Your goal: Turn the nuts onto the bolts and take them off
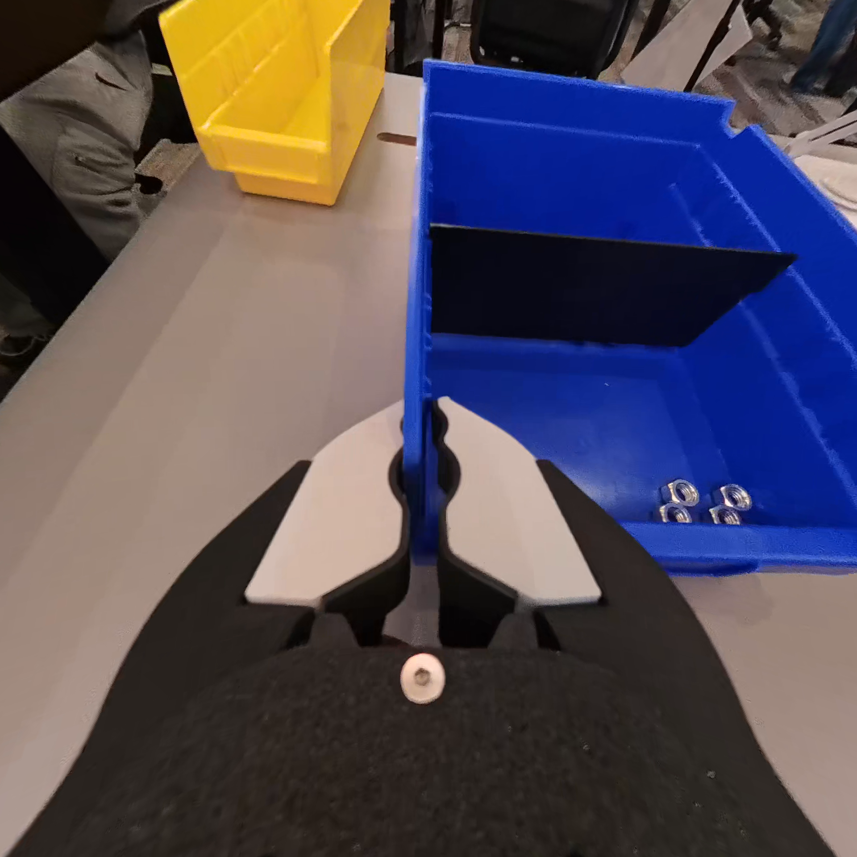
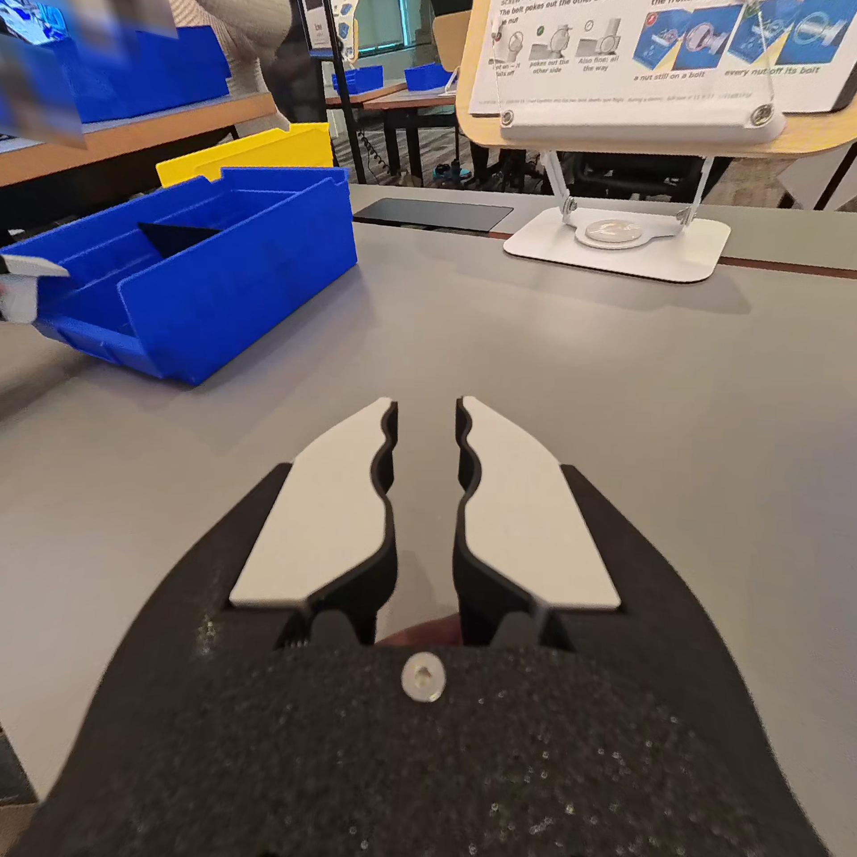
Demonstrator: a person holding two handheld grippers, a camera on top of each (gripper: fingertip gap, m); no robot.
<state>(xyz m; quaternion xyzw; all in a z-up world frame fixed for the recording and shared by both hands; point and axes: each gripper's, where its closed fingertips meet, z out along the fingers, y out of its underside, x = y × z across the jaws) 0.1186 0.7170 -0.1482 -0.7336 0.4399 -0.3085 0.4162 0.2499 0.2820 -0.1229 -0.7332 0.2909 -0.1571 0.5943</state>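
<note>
A blue bin (image 1: 556, 92) with a black divider (image 1: 579, 283) stands on the grey table. Several silver nuts (image 1: 681, 492) lie in its near compartment, by the front wall. No bolts show. My left gripper (image 1: 423, 408) is shut on the bin's left side wall near the front corner, one finger inside and one outside. My right gripper (image 2: 426, 403) is open and empty, low over the bare table to the right of the blue bin (image 2: 232, 297). The left gripper's fingers (image 2: 32, 269) show at that bin's far left edge.
A yellow bin (image 1: 278, 116) stands behind and left of the blue one, also in the right wrist view (image 2: 259, 148). A white stand (image 2: 617, 241) holding an instruction sheet is at the back right. A black plate (image 2: 431, 215) lies flat beside it. A person (image 1: 83, 139) stands at the table's left edge. My hands' fingertips stand some 45 cm from each other.
</note>
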